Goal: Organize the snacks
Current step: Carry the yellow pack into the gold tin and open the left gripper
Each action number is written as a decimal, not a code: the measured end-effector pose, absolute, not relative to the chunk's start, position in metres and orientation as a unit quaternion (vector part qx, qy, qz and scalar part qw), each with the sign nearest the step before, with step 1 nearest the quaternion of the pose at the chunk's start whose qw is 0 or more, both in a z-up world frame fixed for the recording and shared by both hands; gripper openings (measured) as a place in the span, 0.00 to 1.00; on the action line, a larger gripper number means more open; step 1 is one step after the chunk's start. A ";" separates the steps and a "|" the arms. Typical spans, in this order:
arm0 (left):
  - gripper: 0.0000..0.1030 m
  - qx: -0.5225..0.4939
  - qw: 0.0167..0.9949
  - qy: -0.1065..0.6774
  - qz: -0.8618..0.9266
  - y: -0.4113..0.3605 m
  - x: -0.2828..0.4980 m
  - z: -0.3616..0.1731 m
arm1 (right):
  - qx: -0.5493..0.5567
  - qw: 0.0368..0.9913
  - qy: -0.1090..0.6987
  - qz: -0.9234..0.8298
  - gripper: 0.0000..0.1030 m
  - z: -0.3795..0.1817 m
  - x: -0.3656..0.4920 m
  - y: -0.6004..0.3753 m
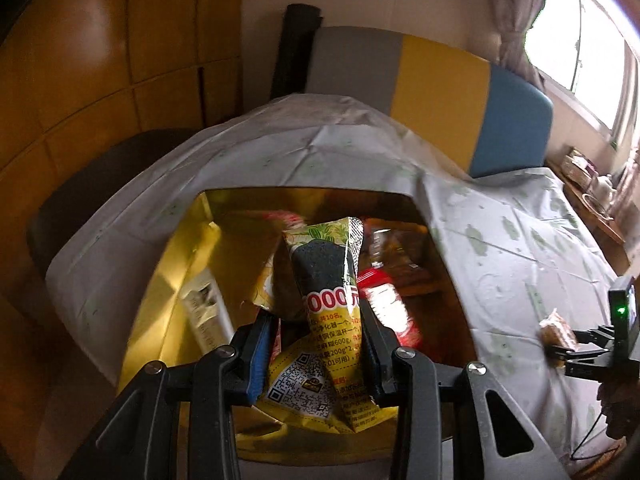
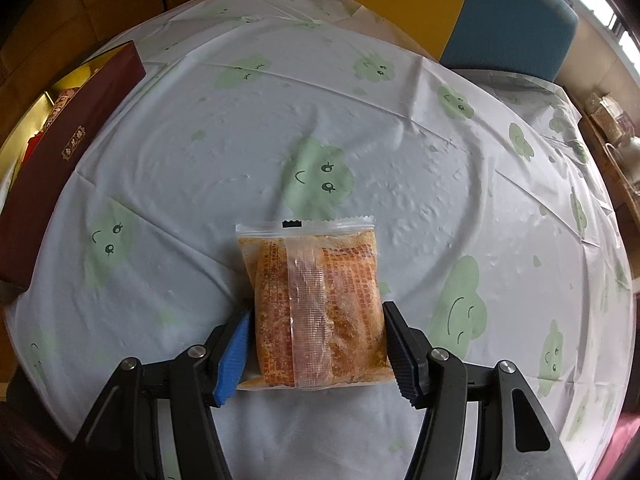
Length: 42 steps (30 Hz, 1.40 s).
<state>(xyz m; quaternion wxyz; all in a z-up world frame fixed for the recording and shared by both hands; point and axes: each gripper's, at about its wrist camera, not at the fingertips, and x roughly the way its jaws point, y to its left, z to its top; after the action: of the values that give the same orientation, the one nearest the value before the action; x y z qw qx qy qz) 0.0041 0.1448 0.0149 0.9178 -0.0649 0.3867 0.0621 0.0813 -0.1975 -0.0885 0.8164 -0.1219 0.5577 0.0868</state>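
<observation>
A table wore a white tablecloth printed with green clouds, near a window. The left gripper pinched a yellow snack packet above a gold-lined box of snacks. The right gripper, angled downward, clamped an orange snack pouch on the cloth.

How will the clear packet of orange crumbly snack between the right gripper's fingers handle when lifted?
The clear packet is probably light and fairly flat. Its glossy film could slip between the right gripper pads. The crumbly orange contents look fragile, so a hard squeeze may crush them.
</observation>
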 end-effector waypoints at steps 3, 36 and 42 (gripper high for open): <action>0.37 -0.071 0.915 0.391 0.070 0.152 0.001 0.010 | -0.121 0.817 0.557 0.087 0.60 -0.089 0.081 -0.198; 0.38 -0.186 0.884 0.424 0.059 0.191 0.006 -0.015 | -0.130 0.818 0.553 0.088 0.60 -0.088 0.081 -0.198; 0.38 -0.189 0.892 0.407 0.062 0.205 0.000 -0.004 | -0.137 0.818 0.552 0.087 0.60 -0.088 0.081 -0.197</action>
<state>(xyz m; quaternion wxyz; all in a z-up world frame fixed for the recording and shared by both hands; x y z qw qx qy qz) -0.0005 0.2049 -0.0042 0.8915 -0.1891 0.4069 0.0625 0.0812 -0.1974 -0.0877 0.8179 -0.1367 0.5522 0.0867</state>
